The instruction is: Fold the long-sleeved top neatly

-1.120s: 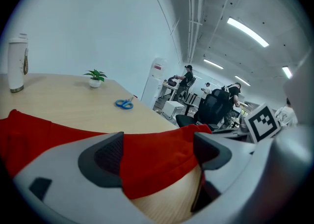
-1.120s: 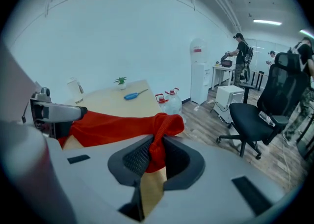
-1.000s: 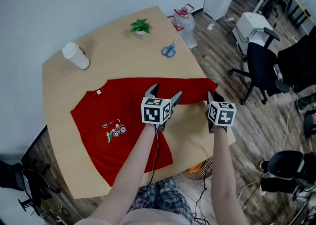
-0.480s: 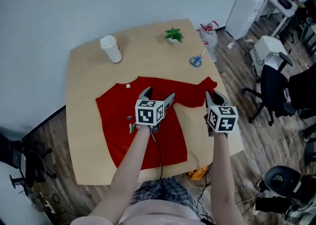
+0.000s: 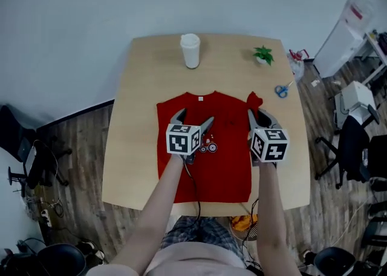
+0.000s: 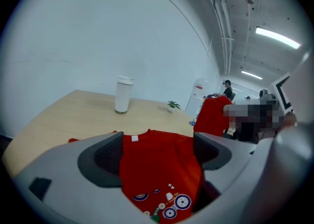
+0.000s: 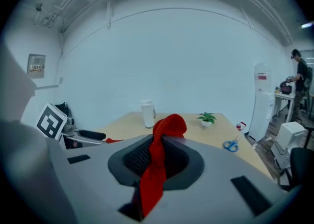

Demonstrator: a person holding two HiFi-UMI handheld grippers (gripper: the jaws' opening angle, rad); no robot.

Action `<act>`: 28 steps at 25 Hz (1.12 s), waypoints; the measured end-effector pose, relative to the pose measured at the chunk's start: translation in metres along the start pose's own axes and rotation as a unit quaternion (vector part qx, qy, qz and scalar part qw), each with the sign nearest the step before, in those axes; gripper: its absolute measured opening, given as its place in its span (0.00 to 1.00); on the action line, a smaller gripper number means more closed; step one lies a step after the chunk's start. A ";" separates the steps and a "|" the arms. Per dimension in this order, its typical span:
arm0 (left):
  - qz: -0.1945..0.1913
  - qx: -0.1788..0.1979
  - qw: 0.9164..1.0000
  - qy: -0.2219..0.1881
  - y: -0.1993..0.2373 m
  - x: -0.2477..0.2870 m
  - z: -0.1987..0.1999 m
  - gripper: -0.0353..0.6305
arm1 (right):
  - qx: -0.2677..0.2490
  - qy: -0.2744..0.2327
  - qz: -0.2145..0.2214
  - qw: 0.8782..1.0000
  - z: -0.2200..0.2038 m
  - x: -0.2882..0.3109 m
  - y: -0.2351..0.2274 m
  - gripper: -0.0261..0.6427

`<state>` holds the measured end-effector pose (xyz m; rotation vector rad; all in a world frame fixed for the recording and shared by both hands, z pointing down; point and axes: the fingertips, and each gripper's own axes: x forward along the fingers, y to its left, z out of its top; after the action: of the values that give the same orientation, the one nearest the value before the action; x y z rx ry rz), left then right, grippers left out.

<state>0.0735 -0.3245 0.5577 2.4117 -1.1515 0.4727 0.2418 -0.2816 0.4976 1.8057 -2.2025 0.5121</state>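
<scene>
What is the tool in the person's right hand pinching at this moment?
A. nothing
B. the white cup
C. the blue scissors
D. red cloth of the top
D: the right gripper view shows the right tool shut on a strip of the top, which sticks up past it.

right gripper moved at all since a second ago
Yes. The right gripper, shut on the red sleeve, has come inward from the table's right edge to the red top's side.
</scene>
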 end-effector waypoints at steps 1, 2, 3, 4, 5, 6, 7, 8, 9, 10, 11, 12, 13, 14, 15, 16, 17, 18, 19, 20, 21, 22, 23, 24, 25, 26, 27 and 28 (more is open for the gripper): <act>0.008 -0.004 1.000 -0.001 0.011 -0.007 -0.001 0.72 | -0.005 0.000 0.013 1.000 0.003 0.008 0.015 0.12; 0.016 -0.008 1.000 -0.002 0.022 -0.014 -0.003 0.72 | -0.010 0.001 0.025 1.000 0.005 0.016 0.030 0.12; 0.023 -0.012 1.000 -0.003 0.032 -0.020 -0.004 0.72 | -0.015 0.003 0.038 0.999 0.006 0.024 0.044 0.12; 0.031 -0.016 0.999 -0.004 0.042 -0.026 -0.006 0.72 | -0.020 0.005 0.050 0.999 0.006 0.032 0.058 0.12; 0.039 -0.020 0.999 -0.005 0.051 -0.032 -0.008 0.72 | -0.023 0.008 0.062 0.998 0.006 0.040 0.071 0.12; 0.046 -0.024 0.999 -0.005 0.060 -0.038 -0.010 0.72 | -0.025 0.011 0.074 0.997 0.005 0.048 0.085 0.12; 0.053 -0.029 0.998 -0.006 0.068 -0.043 -0.012 0.72 | -0.027 0.014 0.086 0.996 0.004 0.055 0.098 0.12; 0.060 -0.033 0.998 -0.006 0.076 -0.049 -0.015 0.72 | -0.029 0.017 0.096 0.995 0.002 0.061 0.112 0.12; 0.066 -0.037 0.997 -0.006 0.084 -0.054 -0.017 0.72 | -0.032 0.021 0.106 0.994 0.001 0.068 0.124 0.12; 0.072 -0.041 0.997 -0.006 0.091 -0.059 -0.020 0.72 | -0.035 0.025 0.116 0.992 -0.001 0.074 0.137 0.12; 0.078 -0.045 0.996 -0.006 0.099 -0.063 -0.023 0.72 | -0.037 0.029 0.125 0.991 -0.004 0.080 0.150 0.12; 0.084 -0.049 0.995 -0.005 0.107 -0.068 -0.026 0.72 | -0.040 0.033 0.134 0.990 -0.006 0.087 0.162 0.12; 0.090 -0.054 0.995 -0.005 0.115 -0.072 -0.029 0.72 | -0.041 0.037 0.143 0.988 -0.009 0.094 0.173 0.12; 0.095 -0.058 0.994 -0.005 0.122 -0.076 -0.031 0.72 | -0.043 0.042 0.151 0.987 -0.013 0.100 0.183 0.12; 0.100 -0.062 0.993 -0.004 0.129 -0.079 -0.035 0.72 | -0.045 0.048 0.158 0.985 -0.018 0.107 0.193 0.12; 0.105 -0.066 0.992 -0.004 0.134 -0.083 -0.037 0.72 | -0.047 0.055 0.165 0.984 -0.024 0.113 0.201 0.12; 0.109 -0.069 0.992 -0.004 0.140 -0.086 -0.040 0.72 | -0.049 0.063 0.170 0.982 -0.030 0.120 0.209 0.12; 0.113 -0.072 0.991 -0.004 0.145 -0.089 -0.043 0.72 | -0.051 0.071 0.174 0.981 -0.038 0.127 0.215 0.12; 0.117 -0.076 0.990 -0.004 0.150 -0.091 -0.045 0.72 | -0.053 0.079 0.178 0.979 -0.045 0.134 0.221 0.12; 0.120 -0.078 0.990 -0.003 0.154 -0.093 -0.048 0.72 | -0.055 0.087 0.181 0.978 -0.052 0.141 0.226 0.12; 0.124 -0.081 0.989 -0.003 0.159 -0.095 -0.050 0.72 | -0.056 0.095 0.183 0.977 -0.060 0.148 0.231 0.12; 0.127 -0.084 0.988 -0.002 0.163 -0.097 -0.053 0.72 | -0.057 0.103 0.186 0.975 -0.067 0.155 0.235 0.12; 0.130 -0.086 0.988 -0.002 0.168 -0.099 -0.055 0.72 | -0.058 0.111 0.188 0.974 -0.075 0.162 0.239 0.12; 0.133 -0.089 0.987 -0.001 0.171 -0.102 -0.058 0.72 | -0.059 0.120 0.190 0.973 -0.082 0.168 0.242 0.12; 0.136 -0.091 0.987 0.000 0.175 -0.104 -0.060 0.72 | -0.061 0.127 0.191 0.971 -0.088 0.173 0.245 0.13; 0.138 -0.092 0.986 0.000 0.178 -0.106 -0.062 0.72 | -0.063 0.135 0.192 0.970 -0.094 0.178 0.249 0.13; 0.141 -0.094 0.986 0.000 0.180 -0.108 -0.063 0.72 | -0.064 0.141 0.193 0.969 -0.098 0.182 0.252 0.13; 0.143 -0.096 0.985 0.001 0.182 -0.110 -0.064 0.72 | -0.066 0.148 0.194 0.967 -0.103 0.185 0.254 0.13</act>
<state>-0.1445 -0.3237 0.6020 2.0920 -1.4798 0.4275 -0.0477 -0.3599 0.6370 1.1460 -2.3130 0.6461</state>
